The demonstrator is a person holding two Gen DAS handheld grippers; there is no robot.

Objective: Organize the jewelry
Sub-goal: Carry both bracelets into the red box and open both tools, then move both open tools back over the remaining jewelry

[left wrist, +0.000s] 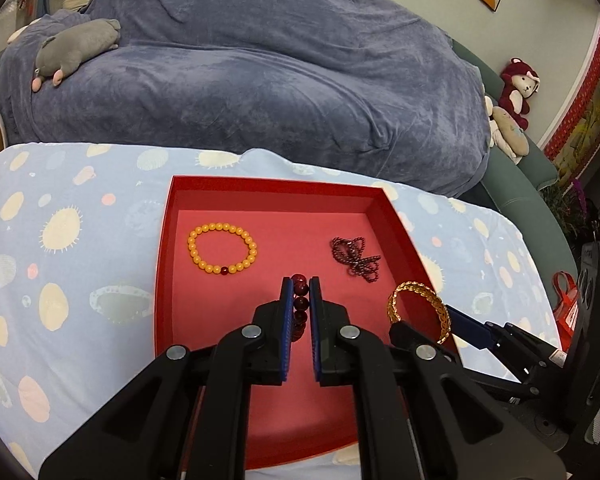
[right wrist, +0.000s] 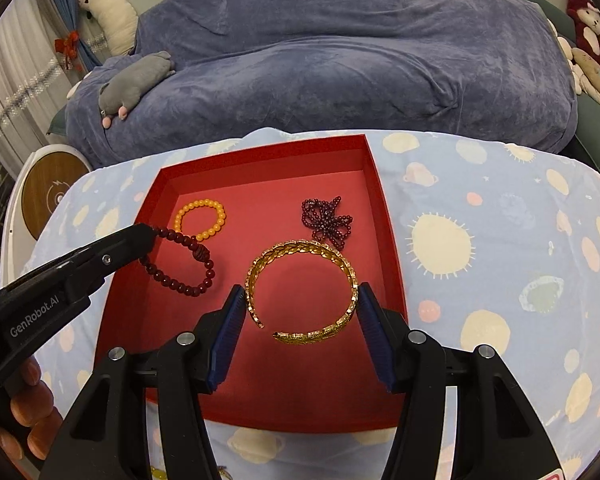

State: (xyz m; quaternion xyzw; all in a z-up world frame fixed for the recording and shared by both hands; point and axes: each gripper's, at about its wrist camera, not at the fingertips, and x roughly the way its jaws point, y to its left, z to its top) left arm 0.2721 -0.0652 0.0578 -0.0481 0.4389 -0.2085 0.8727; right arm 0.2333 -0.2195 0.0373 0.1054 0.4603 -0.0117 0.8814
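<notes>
A shallow red tray (left wrist: 276, 182) (right wrist: 260, 152) lies on a patterned cloth. In it rest a yellow bead bracelet (left wrist: 253, 248) (right wrist: 202, 204) at the far left and a bunched maroon bead string (left wrist: 354, 258) (right wrist: 328, 220) at the far right. My left gripper (left wrist: 300, 284) (right wrist: 148, 236) is shut on a dark red bead bracelet (left wrist: 300, 304) (right wrist: 180, 264), which hangs over the tray's left half. My right gripper (right wrist: 302, 292) (left wrist: 424, 320) has its blue pads pressed on both sides of an open gold bangle (right wrist: 300, 246) (left wrist: 416, 292), over the tray's near right part.
The light blue cloth (left wrist: 60, 240) with pale planet prints covers the table. Behind it is a sofa under a blue-grey throw (left wrist: 260, 80) with plush toys (left wrist: 76, 46). A round wooden-topped stand (right wrist: 48, 196) is at the left. A person's fingers (right wrist: 24, 400) hold the left gripper.
</notes>
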